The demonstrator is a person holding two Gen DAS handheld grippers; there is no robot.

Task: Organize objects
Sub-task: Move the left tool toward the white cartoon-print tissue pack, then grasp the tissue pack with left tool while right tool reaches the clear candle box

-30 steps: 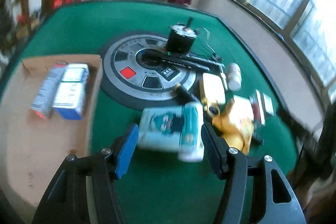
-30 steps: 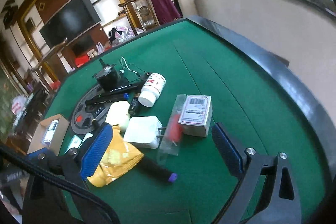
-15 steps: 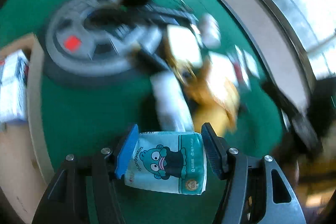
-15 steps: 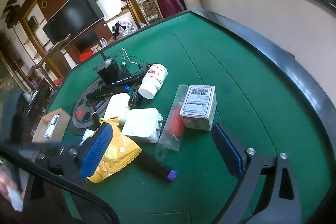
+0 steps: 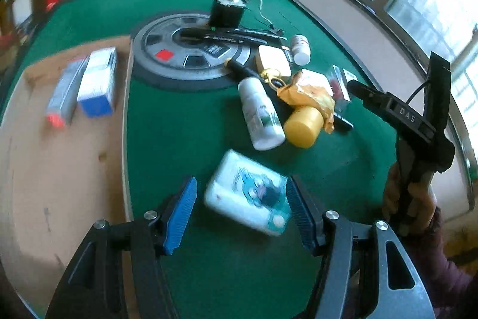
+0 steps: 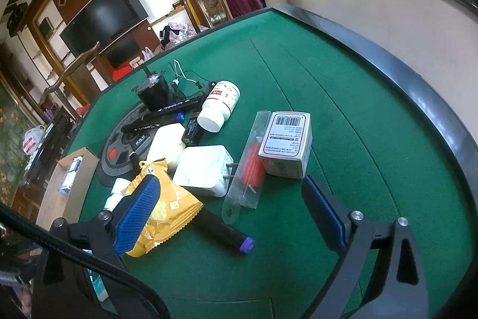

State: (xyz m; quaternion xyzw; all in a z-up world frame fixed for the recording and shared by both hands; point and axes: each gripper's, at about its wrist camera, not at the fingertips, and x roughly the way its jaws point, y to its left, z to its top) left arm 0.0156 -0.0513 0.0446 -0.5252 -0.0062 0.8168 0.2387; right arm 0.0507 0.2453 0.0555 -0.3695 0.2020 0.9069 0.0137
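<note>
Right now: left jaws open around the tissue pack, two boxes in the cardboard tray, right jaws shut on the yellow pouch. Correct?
Not quite. The right gripper is open and holds nothing; the yellow pouch lies on the table behind one finger, as the right wrist view shows. Left gripper open around the tissue pack, two boxes in the cardboard tray: correct.

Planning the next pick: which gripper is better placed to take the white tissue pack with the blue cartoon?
Left. The left gripper is open with the white cartoon-printed tissue pack between its fingers; the open right gripper points at the yellow pouch.
</note>
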